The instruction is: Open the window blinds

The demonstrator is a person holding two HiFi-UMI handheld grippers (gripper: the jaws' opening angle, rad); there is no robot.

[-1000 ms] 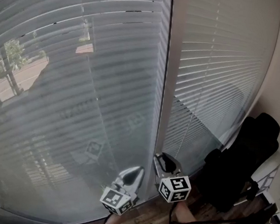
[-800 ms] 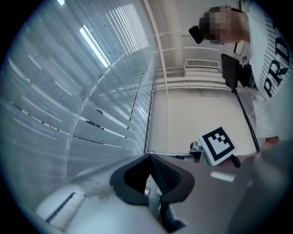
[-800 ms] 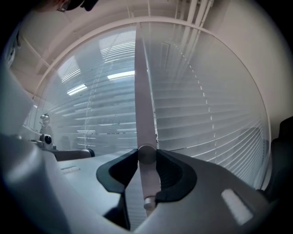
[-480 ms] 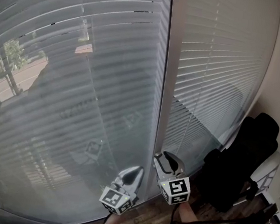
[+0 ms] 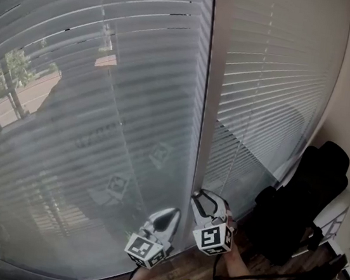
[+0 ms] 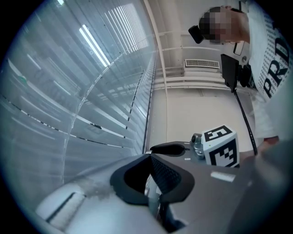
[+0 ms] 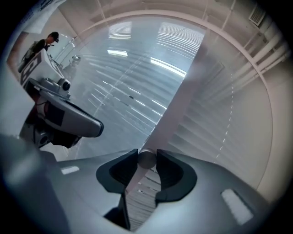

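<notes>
R gripper (image 7: 147, 162) jaws were closing on tilt wand (image 7: 146, 157), prob. to twist blinds (image 5: 100, 126) open; L gripper (image 6: 153, 197) sat pinched on pale strip (image 6: 151, 192).

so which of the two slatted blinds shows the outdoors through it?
The grey slatted blind on the left: a tree and a building show through it. The white slatted blind on the right shows only slats.

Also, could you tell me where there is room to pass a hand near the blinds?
Free: the stretch before the left blind, left of the left gripper. Crowded: the right corner, where the black chair and cables sit beside the right gripper, its jaws closing on the wand between them.
</notes>
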